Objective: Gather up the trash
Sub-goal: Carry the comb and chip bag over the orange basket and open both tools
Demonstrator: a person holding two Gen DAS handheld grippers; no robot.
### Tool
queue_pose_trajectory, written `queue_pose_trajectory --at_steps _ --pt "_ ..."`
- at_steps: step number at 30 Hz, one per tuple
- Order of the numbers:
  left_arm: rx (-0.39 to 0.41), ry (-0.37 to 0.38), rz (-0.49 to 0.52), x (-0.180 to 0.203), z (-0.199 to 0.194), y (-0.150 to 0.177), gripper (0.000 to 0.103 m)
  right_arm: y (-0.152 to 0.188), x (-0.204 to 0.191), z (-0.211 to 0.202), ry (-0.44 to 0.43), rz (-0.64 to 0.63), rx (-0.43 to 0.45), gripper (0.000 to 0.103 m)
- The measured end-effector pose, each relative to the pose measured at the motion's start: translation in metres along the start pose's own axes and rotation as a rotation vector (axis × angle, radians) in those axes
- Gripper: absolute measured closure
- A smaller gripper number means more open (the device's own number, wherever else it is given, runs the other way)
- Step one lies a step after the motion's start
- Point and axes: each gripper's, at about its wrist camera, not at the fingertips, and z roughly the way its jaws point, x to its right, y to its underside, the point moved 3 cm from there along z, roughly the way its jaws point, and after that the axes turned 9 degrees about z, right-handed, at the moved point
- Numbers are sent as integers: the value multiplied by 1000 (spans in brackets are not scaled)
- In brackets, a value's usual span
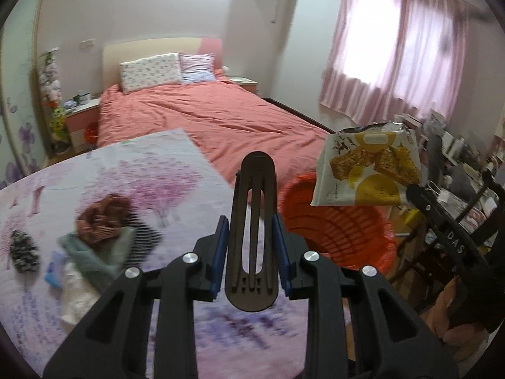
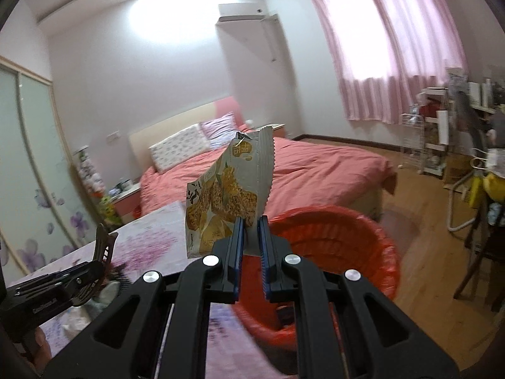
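1. An opened snack wrapper (image 2: pixel 221 195), white and yellow with printed cereal bars, is pinched by its lower edge between the blue pads of the right gripper (image 2: pixel 251 233). It stands upright, its torn, jagged top pointing up.
2. The wrapper hangs above the near rim of a round orange-red wastebasket (image 2: pixel 363 233) lined with a red bag. The basket stands on the wooden floor (image 2: pixel 426 221), just beside the right edge of the table.
3. The left gripper (image 1: pixel 251 221) has its fingers clamped on a dark brown hair claw clip (image 1: pixel 252 240), which stands on end between the blue pads, over the right edge of the table.
4. The table (image 1: pixel 126 170) wears a cloth printed with pink and purple trees.
5. Toward the table's left side lies a blurred heap: a brown scrunchie (image 1: pixel 104 218), a pale green cloth (image 1: pixel 101 255), a small blue packet (image 1: pixel 55 271) and crumpled white paper (image 1: pixel 75 297).
6. Beyond the table is a bed (image 1: pixel 214 120) with a coral cover and two pillows, and pink curtains (image 1: pixel 394 47) cover the window.
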Motion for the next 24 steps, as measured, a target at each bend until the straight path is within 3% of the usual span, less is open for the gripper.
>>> queue_pose_trajectory --at_steps 14,20,22,24 --pt "-71 151 76 96 94 -16 75 -2 67 28 145 63 -8 93" --pt "-129 153 83 113 135 -12 74 2 80 40 148 89 -65 92" --pt "-151 141 67 111 145 -10 71 4 82 42 144 92 -84 91" --pt "-163 131 55 107 151 -8 63 6 84 43 142 94 -95 78"
